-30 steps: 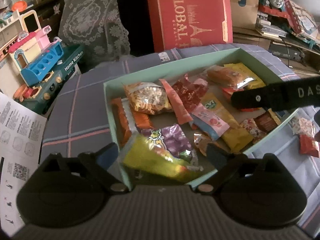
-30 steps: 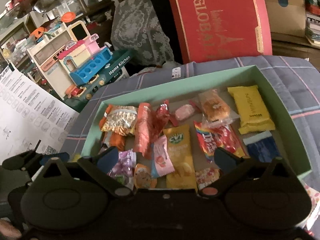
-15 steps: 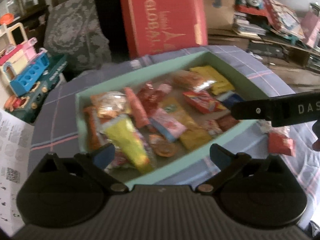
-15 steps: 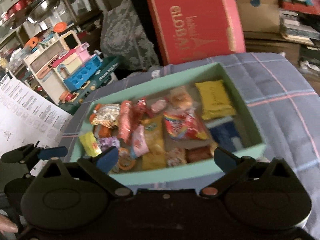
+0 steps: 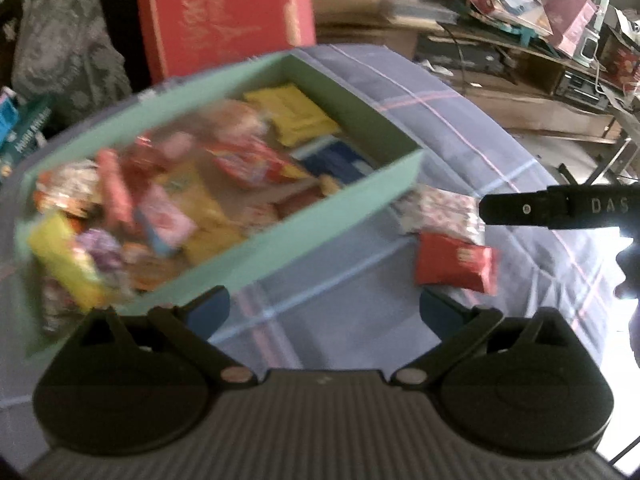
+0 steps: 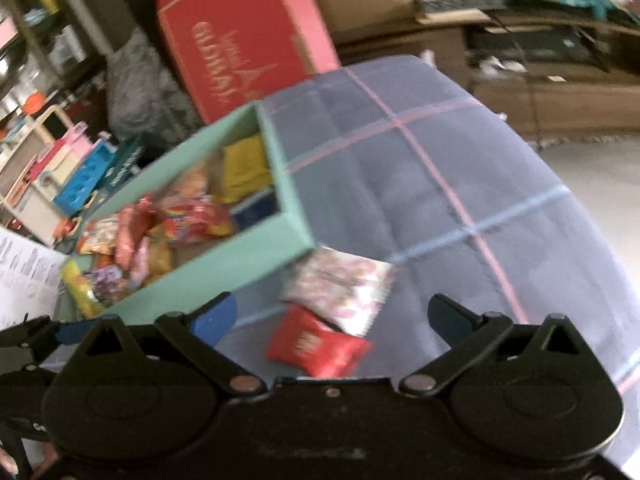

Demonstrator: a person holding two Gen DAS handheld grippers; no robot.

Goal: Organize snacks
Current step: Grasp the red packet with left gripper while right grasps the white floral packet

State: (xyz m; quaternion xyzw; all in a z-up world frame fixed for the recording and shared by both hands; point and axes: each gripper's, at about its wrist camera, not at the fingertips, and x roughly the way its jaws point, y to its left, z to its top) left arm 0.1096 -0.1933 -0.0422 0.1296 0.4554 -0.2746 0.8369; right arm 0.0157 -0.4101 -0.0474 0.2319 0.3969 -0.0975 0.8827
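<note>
Item: red snack packet [image 6: 318,347], loose beside mint box [image 6: 240,270]. Both tongs [image 6: 332,312] [image 5: 324,308] gape, empty; right should straddle it squarely.

Motion-smeared across both wrist views: snack packets [image 5: 188,200] inside the green box [image 5: 320,216], colours readable, printing not. Cut off by the left wrist view's right edge: the right gripper [image 5: 556,210], one dark finger and the letters "DAS" showing, the rest out of frame. Likewise clipped at the right wrist view's left edge: the left gripper [image 6: 44,338]. Blurred beyond reading: lettering on the red packet [image 6: 320,346] and pattern on the pale packet [image 6: 340,284], its near corner lost behind the red one.
</note>
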